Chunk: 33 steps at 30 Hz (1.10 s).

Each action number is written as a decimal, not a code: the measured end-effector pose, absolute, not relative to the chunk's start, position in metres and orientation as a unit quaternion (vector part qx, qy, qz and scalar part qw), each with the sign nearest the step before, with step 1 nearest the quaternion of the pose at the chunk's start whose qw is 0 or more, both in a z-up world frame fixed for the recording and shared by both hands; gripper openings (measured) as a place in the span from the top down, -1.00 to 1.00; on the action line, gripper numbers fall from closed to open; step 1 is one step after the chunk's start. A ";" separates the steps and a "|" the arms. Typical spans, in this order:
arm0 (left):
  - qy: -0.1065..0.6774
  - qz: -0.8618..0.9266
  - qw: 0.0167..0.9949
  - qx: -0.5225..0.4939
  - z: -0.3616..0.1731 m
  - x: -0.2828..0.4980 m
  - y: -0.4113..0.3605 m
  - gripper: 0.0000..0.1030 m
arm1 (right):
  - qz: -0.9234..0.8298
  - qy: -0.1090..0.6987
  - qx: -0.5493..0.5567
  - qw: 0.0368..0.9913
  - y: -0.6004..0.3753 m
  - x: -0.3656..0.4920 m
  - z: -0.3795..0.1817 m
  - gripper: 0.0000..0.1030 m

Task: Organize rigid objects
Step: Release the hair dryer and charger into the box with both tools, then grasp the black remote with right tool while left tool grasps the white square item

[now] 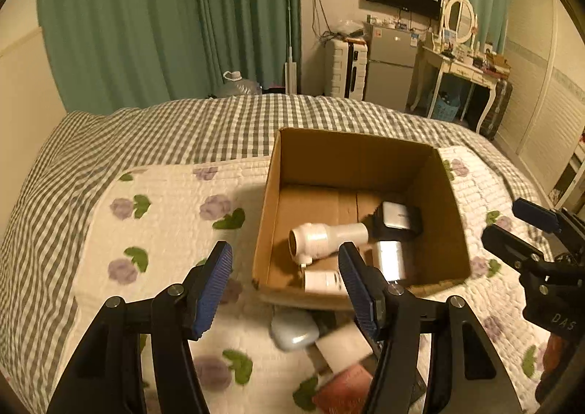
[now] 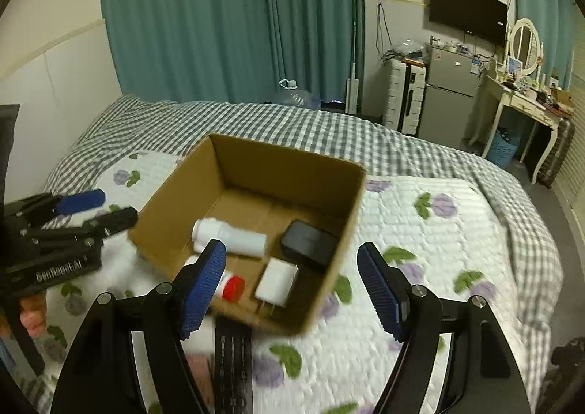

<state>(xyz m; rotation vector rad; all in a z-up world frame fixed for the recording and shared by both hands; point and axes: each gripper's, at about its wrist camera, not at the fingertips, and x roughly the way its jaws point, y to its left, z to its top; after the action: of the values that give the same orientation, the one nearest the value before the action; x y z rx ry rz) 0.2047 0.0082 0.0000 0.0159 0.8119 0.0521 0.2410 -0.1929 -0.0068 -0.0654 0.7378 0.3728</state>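
An open cardboard box (image 1: 449, 194) (image 2: 256, 154) stands on the flowered quilt. Inside lie a white bottle (image 1: 329, 236) (image 2: 234, 236), a black case (image 1: 400, 220) (image 2: 309, 244), a white charger (image 1: 391, 260) (image 2: 276, 282) and a small white bottle with a red cap (image 2: 232, 288). My left gripper (image 1: 285, 271) is open and empty, just in front of the box's near left corner. My right gripper (image 2: 290, 277) is open and empty above the box's near right corner. In front of the box lie a pale blue case (image 1: 292, 330), a white block (image 1: 343, 344), a pink item (image 1: 343, 388) and a black remote (image 2: 232, 359).
The grey checked bedspread (image 1: 182, 128) covers the rest of the bed. Green curtains (image 1: 164, 19), a suitcase (image 1: 345, 66), a small fridge (image 1: 391, 63) and a dressing table (image 1: 464, 66) stand beyond the bed's far edge.
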 end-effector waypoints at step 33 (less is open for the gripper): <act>0.483 0.072 0.872 -0.021 -0.145 0.122 0.036 -0.33 | 0.185 0.508 -0.097 0.835 -0.132 0.194 -0.164 -0.35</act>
<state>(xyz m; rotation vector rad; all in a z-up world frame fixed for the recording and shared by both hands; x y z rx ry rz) 0.1220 0.0358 -0.1450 -0.0434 1.0096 0.1506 0.1938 -0.1322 -0.1640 -0.2049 1.0766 0.3925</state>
